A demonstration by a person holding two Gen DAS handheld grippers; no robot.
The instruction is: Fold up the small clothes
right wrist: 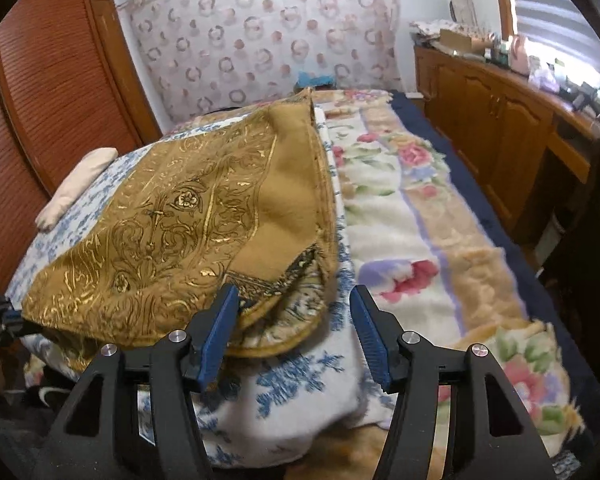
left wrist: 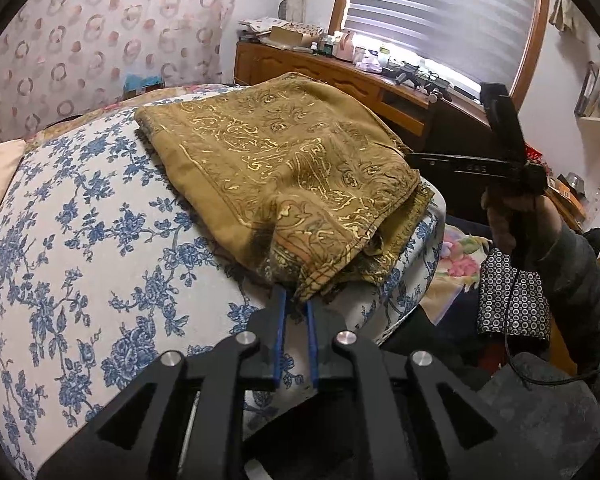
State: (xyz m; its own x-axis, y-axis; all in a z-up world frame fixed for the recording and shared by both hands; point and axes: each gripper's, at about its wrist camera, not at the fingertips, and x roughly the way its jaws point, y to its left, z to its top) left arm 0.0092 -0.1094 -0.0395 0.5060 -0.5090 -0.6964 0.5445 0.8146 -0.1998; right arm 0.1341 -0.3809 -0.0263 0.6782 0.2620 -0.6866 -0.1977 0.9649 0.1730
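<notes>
Pinching the gold cloth [left wrist: 284,176] edge, the left claw [left wrist: 296,304]; the right claw [right wrist: 294,320] gapes empty beside floral blanket [right wrist: 440,240].

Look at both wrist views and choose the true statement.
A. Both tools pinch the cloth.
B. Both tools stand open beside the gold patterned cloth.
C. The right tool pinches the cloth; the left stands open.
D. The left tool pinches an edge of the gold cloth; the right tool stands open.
D: the left tool has its blue pads closed on the near edge of the gold patterned cloth, while the right tool shows a wide gap between its pads.
</notes>
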